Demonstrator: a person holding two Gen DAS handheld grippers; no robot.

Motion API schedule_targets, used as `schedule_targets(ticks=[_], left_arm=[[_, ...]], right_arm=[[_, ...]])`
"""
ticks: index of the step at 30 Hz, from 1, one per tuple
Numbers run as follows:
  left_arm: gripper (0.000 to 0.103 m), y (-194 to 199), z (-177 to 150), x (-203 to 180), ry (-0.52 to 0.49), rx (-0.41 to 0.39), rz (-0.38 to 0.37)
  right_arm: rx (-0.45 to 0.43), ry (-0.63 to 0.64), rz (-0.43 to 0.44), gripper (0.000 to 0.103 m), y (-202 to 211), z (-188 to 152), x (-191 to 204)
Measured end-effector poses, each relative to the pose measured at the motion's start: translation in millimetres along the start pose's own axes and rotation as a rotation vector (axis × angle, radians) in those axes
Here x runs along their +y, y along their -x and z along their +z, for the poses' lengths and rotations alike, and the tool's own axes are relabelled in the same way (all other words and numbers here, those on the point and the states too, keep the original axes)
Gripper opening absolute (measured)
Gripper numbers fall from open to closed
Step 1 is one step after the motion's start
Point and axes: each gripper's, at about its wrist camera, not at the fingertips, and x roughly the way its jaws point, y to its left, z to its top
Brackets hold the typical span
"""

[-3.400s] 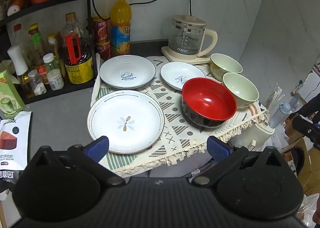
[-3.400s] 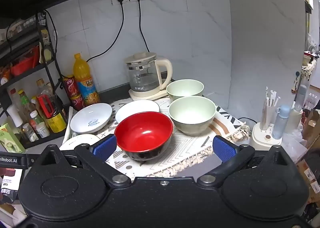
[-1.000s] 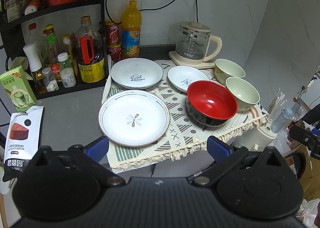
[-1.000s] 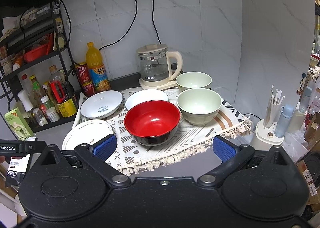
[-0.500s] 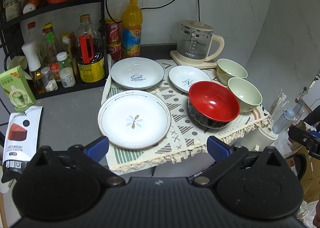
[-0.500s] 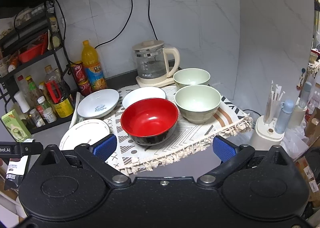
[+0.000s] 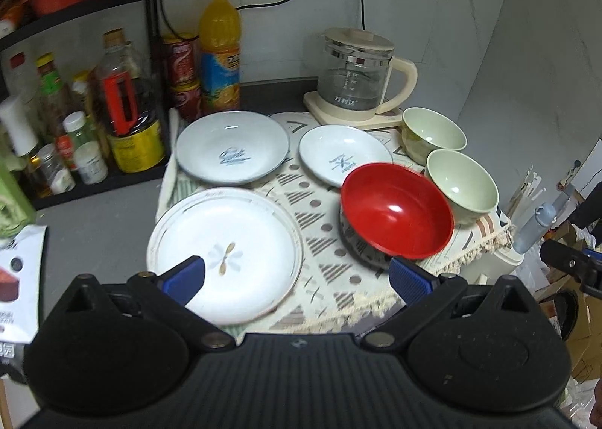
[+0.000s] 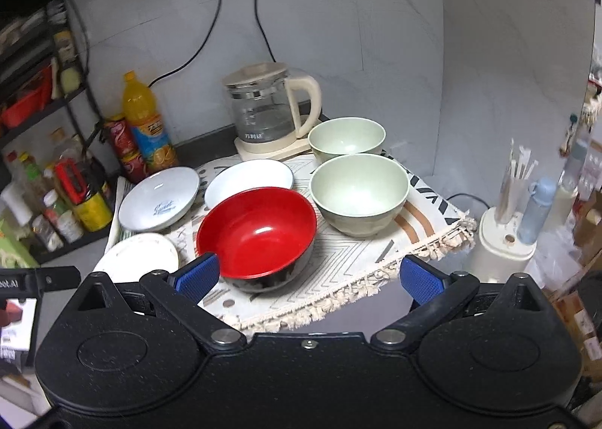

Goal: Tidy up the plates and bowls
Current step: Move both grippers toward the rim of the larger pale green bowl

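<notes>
On a patterned cloth (image 7: 320, 241) lie a large white plate (image 7: 225, 252) with a flower mark, a pale blue plate (image 7: 231, 147) behind it and a small white plate (image 7: 344, 160) to the right. A red bowl (image 7: 397, 214) sits at centre right, with two pale green bowls (image 7: 461, 186) (image 7: 432, 134) beyond it. My left gripper (image 7: 297, 278) hovers open over the near edge of the large plate, holding nothing. My right gripper (image 8: 306, 275) is open and empty just in front of the red bowl (image 8: 257, 229), with the green bowls (image 8: 359, 192) (image 8: 346, 137) behind.
A glass kettle (image 7: 357, 83) stands at the back on its base. An orange juice bottle (image 7: 220, 53), red cans and a black rack of sauce bottles (image 7: 75, 109) fill the left. A snack bag (image 7: 15, 278) lies near left. A white holder with sticks (image 8: 504, 241) stands right of the cloth.
Both grippers have come closer to the table and lower. The dishes fill more of each view. No dish has moved and both grippers stay open.
</notes>
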Motion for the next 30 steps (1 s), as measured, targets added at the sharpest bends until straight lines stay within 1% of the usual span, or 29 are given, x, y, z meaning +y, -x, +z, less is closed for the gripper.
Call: schedule_targets(ticks=[4,8,12,19,23,26,28,30], left_arm=[[0.102,-20.7,17.8,-10.2,-0.012,0.007,-0.014],[0.102,-41.5,37.0,-20.8,-0.019,0.015,-0.029],[0.102,-63.5,54.4,-33.1,-0.051,0.027,-0.038],[0.102,-103.6,85.6,-53.0,-0.086,0.053,-0.081],[0.102,-128.4,103.5,-65.4,-0.110,0.070,-0.125],[0.102,-145.9,114.6,-79.1,-0.146,0.082,-0.153],[0.101,-157.6,121.2,-86.7,-0.167,0.089,-0.190],[0.101,-168.8,126.6,-93.2,-0.187,0.098,-0.212]], right_arm=[[-0.006,0.015,-0.016,0.103,-16.5,12.0,-4.4],[0.010,-0.003,-0.019,0.103,-34.9,23.7,-14.1],[0.025,-0.012,-0.029,0.103,-55.7,34.6,-23.8],[0.054,-0.047,-0.062,0.102,-86.7,50.0,-39.5],[0.065,-0.067,-0.087,0.102,-103.3,57.9,-46.7],[0.083,-0.080,-0.122,0.102,-117.2,63.6,-52.1],[0.093,-0.102,-0.132,0.102,-126.8,67.2,-56.6],[0.099,-0.120,-0.140,0.102,-135.8,70.0,-60.2]])
